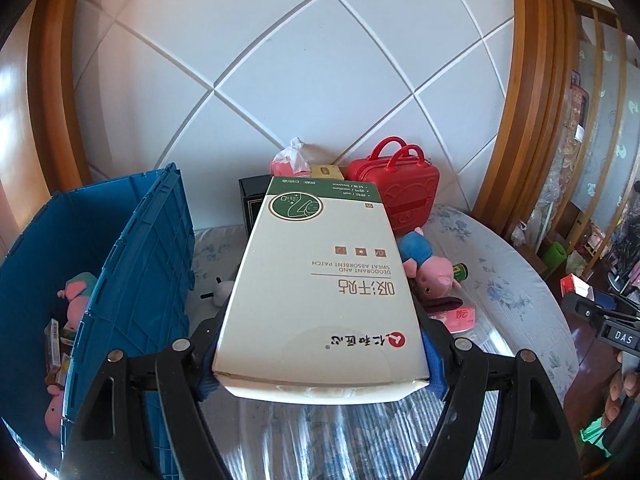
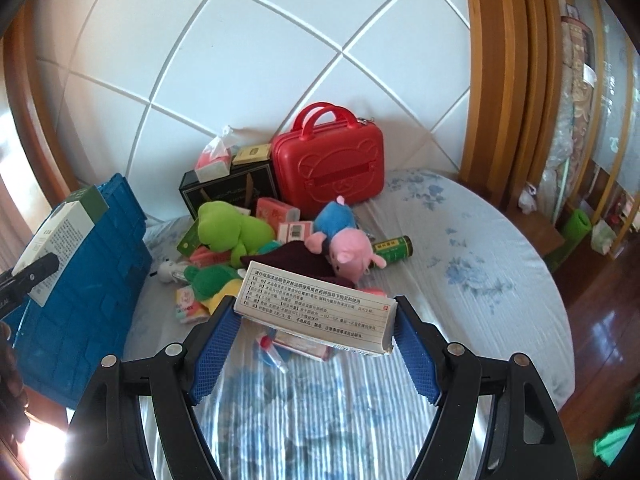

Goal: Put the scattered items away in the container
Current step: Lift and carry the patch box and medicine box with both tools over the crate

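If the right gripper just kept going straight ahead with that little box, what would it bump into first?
Probably the pink and blue pig plush in the toy pile, with the dark red cloth beneath; depth is hard to judge, and the red case stands farther back.

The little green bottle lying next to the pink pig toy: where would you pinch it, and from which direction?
Pinch the green bottle across its round middle, coming down from above. It lies on its side on the bedspread, so its curved sides are the opposing faces. Its left end sits against the pink pig toy, so approach from the open right side. Both grippers are full now, so probably after a drop-off.
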